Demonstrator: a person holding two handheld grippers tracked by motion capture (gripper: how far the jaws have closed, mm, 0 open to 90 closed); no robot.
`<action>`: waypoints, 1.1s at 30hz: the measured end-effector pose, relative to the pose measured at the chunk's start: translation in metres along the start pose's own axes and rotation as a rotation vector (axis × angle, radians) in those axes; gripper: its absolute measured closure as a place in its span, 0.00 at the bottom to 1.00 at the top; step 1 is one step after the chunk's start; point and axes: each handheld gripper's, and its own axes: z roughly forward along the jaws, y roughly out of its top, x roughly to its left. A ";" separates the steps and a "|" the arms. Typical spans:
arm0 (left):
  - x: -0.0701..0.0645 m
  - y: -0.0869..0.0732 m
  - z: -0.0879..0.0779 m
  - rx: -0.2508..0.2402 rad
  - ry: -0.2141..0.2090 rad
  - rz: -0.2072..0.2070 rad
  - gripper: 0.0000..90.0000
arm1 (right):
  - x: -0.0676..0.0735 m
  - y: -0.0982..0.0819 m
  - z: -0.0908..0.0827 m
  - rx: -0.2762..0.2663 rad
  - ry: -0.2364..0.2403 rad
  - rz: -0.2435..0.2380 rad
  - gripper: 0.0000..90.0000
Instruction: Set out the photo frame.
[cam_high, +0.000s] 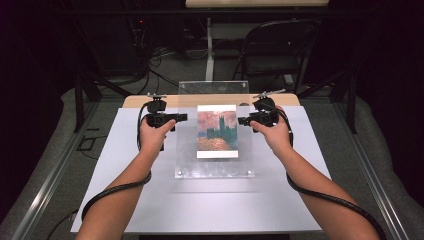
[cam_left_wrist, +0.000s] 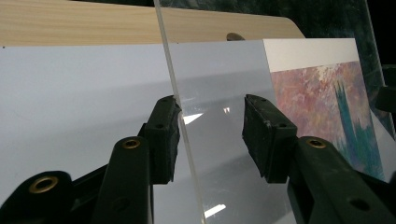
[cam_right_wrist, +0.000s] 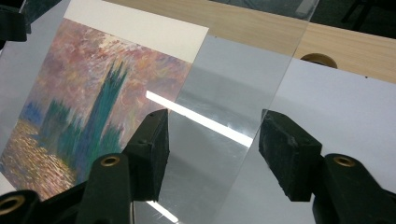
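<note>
Where both tools straddle it, acrylic sheet (cam_high: 215, 100) edges unpinched

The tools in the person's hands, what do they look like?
Each tool, left tool and right tool, is black, with two chunky black jaws tipped by blocky pads and small brass-coloured rings at the joints. A thin metal piece sits on top of each. A ribbed black cable trails back from each one. The forearms are bare, with no sleeves showing.
</note>
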 end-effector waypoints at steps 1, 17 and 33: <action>-0.001 0.000 -0.001 0.000 0.000 0.003 0.63 | 0.000 0.000 0.000 0.000 0.000 0.000 0.48; -0.013 0.001 -0.022 0.013 0.009 0.035 0.68 | 0.011 0.000 -0.022 -0.010 -0.010 -0.034 0.52; -0.018 -0.001 -0.036 0.009 -0.003 0.048 0.72 | 0.018 0.000 -0.037 -0.012 -0.009 -0.051 0.55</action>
